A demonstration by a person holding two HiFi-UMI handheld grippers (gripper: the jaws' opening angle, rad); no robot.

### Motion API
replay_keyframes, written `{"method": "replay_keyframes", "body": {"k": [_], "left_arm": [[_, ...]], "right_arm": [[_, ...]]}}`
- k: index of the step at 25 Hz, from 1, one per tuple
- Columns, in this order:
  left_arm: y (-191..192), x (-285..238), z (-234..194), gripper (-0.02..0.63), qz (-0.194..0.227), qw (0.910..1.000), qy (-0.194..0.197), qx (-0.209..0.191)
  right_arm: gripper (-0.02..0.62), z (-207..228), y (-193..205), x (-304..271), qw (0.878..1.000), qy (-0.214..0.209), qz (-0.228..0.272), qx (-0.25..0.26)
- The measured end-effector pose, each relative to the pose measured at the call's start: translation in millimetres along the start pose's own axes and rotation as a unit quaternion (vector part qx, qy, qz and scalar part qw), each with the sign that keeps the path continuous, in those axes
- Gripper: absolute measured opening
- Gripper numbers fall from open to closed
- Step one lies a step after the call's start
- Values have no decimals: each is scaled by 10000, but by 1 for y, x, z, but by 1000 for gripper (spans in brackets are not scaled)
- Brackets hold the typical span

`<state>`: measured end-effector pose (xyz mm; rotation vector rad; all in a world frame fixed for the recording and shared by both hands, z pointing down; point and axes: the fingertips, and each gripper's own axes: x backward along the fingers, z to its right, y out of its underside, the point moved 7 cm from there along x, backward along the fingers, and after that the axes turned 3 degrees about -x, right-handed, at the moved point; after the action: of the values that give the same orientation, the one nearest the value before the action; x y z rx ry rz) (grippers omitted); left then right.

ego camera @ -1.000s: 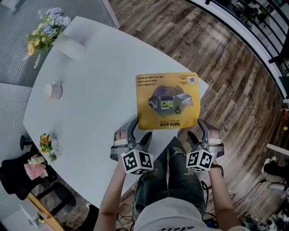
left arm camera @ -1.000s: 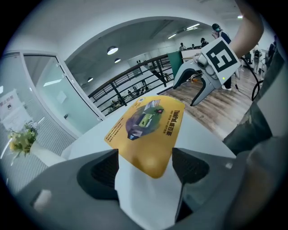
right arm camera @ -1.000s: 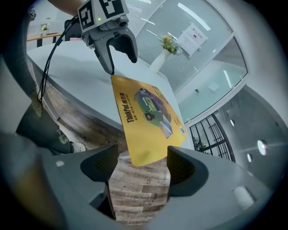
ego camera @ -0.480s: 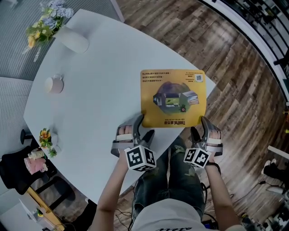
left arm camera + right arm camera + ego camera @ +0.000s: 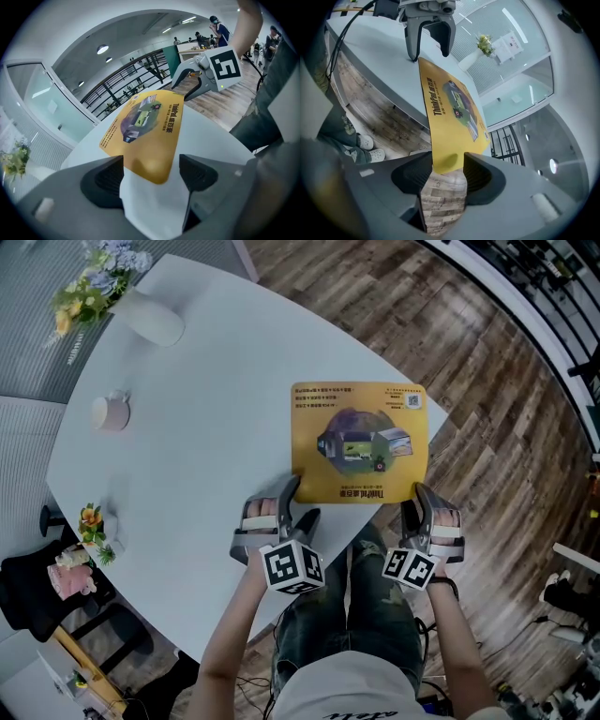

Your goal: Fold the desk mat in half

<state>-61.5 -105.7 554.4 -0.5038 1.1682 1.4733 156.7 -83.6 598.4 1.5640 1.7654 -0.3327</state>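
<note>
The yellow printed desk mat (image 5: 359, 442) lies flat on the white table (image 5: 206, 427), with its right near corner over the table's edge. My left gripper (image 5: 293, 502) is open, its jaws wide apart around the mat's near left corner (image 5: 149, 171). On the right, my other gripper (image 5: 412, 501) stands open with a narrower gap. The mat's near right corner (image 5: 447, 159) reaches in between its jaws, and floor shows below it. The right gripper (image 5: 190, 79) also shows in the left gripper view, and the left gripper (image 5: 429, 33) in the right gripper view.
A pale mug (image 5: 110, 412) and a white vase (image 5: 150, 320) of flowers stand at the table's far left. A small flower pot (image 5: 94, 526) sits near the left edge. A black chair (image 5: 56, 601) is below it. Wood floor (image 5: 487, 427) lies to the right.
Both grippers have moved forward from the table's near edge up to the mat's two near corners. The mat still lies flat.
</note>
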Motion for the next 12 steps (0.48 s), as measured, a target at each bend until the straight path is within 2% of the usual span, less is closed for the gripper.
{"method": "replay_keyframes", "body": {"k": [2, 5, 10, 12], "left_arm": [[0, -1, 0, 371, 2, 10000, 6, -6], [0, -1, 1, 371, -4, 10000, 23, -26], [-1, -2, 1, 371, -61, 10000, 36, -36], [-2, -3, 1, 371, -77, 10000, 54, -19]], "right_arm": [[213, 1, 0, 4, 10000, -17, 83, 22], [150, 2, -1, 10, 9997, -13, 192, 132], [44, 10, -3, 18, 9993, 14, 383, 10], [35, 14, -4, 19, 9991, 31, 431, 47]]}}
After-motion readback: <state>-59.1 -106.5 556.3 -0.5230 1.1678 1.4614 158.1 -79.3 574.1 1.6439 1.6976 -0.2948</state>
